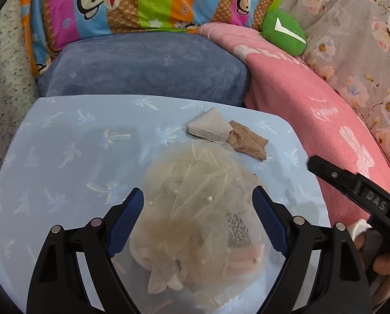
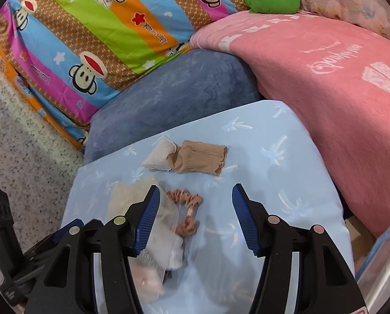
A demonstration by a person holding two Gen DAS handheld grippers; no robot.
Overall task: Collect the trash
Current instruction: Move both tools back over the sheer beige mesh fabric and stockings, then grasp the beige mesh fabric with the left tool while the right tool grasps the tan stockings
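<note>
Over a pale blue cushion [image 1: 51, 136], the left gripper [image 1: 197, 198] hangs wide open and empty astride a tulle bundle [image 1: 195, 196] while the right gripper [image 2: 196, 196], half open and empty, nears a scrunchie [image 2: 185, 209]; each should straddle its item squarely before closing.

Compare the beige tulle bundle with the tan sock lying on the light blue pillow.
The tulle bundle is sheer, puffed up and dotted with pearls; the tan sock is opaque, ribbed and lies flat. The bundle is much the larger of the two. It sits between the open jaws of the left gripper, while the sock lies farther back, beyond both grippers, against a pale folded piece. Both are soft, beige-toned and rest on the light blue pillow.
</note>
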